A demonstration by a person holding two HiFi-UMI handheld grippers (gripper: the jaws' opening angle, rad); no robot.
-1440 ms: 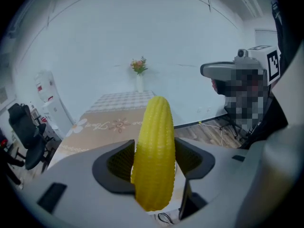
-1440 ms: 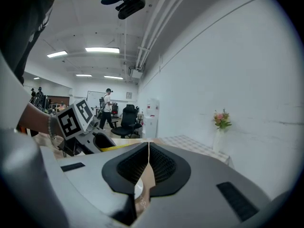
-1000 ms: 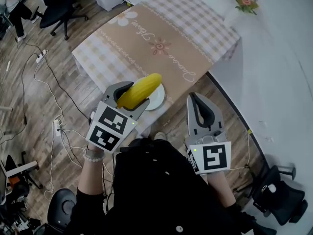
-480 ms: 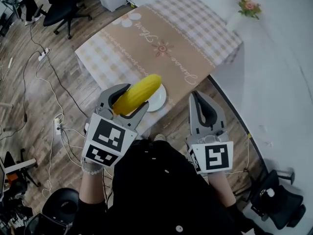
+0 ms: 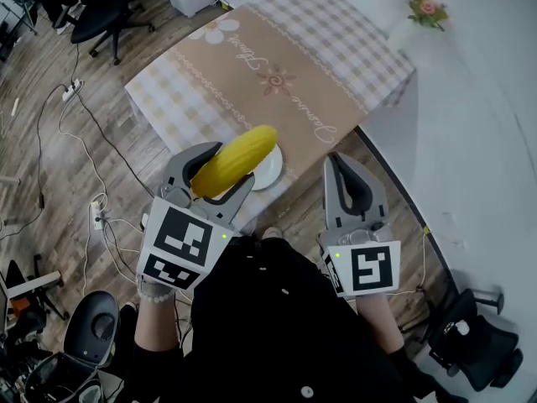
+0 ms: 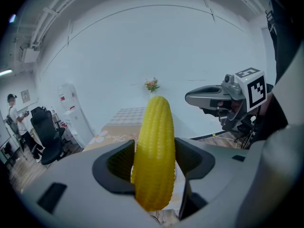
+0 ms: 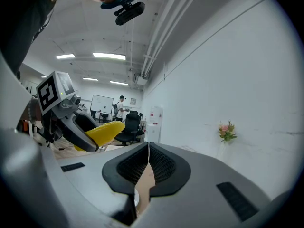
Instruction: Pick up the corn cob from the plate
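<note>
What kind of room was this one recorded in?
Probably an office or lab space, not a home kitchen. It has rolling office chairs, a power strip on the wood floor, a whiteboard at the back and a single cloth-covered table.

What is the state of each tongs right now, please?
Left tongs: closed on the corn cob.
Right tongs: closed, holding nothing.
</note>
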